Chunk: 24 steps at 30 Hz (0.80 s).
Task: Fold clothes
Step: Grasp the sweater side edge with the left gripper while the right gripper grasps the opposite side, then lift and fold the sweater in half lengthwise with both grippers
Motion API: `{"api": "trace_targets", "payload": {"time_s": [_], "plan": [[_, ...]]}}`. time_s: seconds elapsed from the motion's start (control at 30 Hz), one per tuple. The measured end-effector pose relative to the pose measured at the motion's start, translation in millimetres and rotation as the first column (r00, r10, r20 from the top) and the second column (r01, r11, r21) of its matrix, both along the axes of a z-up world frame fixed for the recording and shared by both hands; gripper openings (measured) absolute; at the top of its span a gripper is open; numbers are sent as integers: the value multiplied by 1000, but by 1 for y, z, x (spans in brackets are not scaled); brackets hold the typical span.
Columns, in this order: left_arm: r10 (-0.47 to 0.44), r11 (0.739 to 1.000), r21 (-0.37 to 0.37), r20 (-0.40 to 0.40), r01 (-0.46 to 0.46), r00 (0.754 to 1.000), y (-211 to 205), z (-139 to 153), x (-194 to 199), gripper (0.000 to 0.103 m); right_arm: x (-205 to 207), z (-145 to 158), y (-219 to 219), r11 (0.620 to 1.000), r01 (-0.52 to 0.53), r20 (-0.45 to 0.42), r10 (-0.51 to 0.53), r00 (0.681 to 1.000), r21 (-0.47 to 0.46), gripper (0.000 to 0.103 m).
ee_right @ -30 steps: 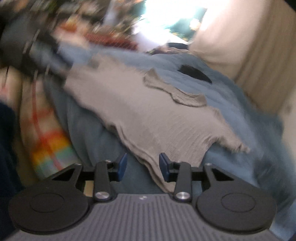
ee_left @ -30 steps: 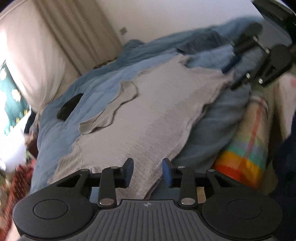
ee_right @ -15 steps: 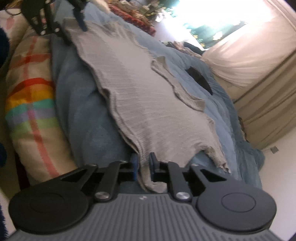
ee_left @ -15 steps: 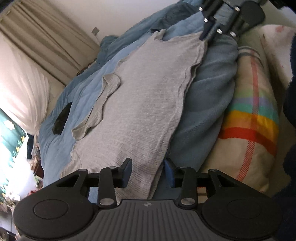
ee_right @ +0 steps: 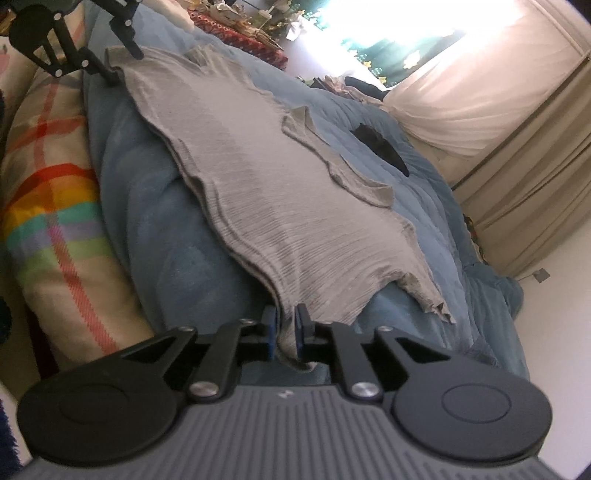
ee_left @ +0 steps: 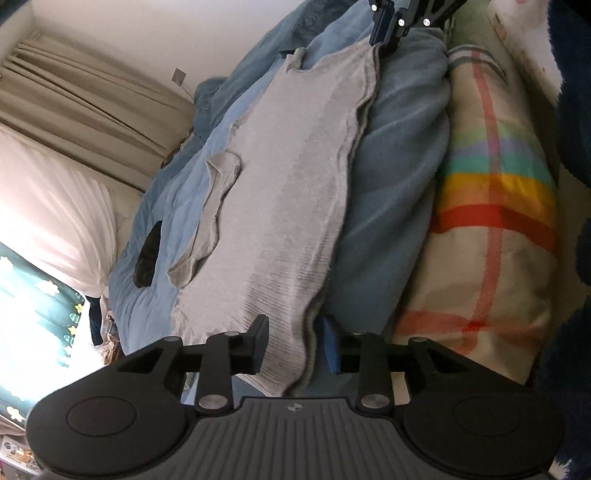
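between right gripper (ee_right: 285,332) fingers, grey garment (ee_right: 258,177)

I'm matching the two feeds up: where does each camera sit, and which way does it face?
Left wrist: on the left tool, looking along the grey garment on the blue blanket; its own open fingers show.
Right wrist: on the right tool, facing the opposite way, fingers shut on the garment's corner.
Shared: the garment, and each shows the other tool at its far end.

Right gripper (ee_left: 388,27) cut off by the top edge; small dark item (ee_right: 380,146) on the blue blanket (ee_right: 155,229) unidentifiable.
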<state>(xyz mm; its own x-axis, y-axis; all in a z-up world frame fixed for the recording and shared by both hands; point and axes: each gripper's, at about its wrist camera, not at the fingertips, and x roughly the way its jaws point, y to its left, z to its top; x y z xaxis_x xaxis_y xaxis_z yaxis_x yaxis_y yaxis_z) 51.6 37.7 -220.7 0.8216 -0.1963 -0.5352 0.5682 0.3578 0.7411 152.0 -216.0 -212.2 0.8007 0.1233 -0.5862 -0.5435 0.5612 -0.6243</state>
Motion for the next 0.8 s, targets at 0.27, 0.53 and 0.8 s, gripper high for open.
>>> {"api": "trace_targets", "payload": {"time_s": [0.27, 0.53, 0.8], "plan": [[56, 991, -126, 25, -52, 998, 6, 22, 13, 4, 0, 14, -3, 998, 21, 47, -24, 999, 64, 4], [162, 949, -279, 34, -147, 986, 16, 64, 55, 4, 31, 56, -8, 991, 43, 96, -55, 994, 130, 3], [178, 949, -276, 80, -149, 981, 17, 94, 124, 4, 109, 103, -14, 988, 25, 143, -47, 989, 153, 3]]}}
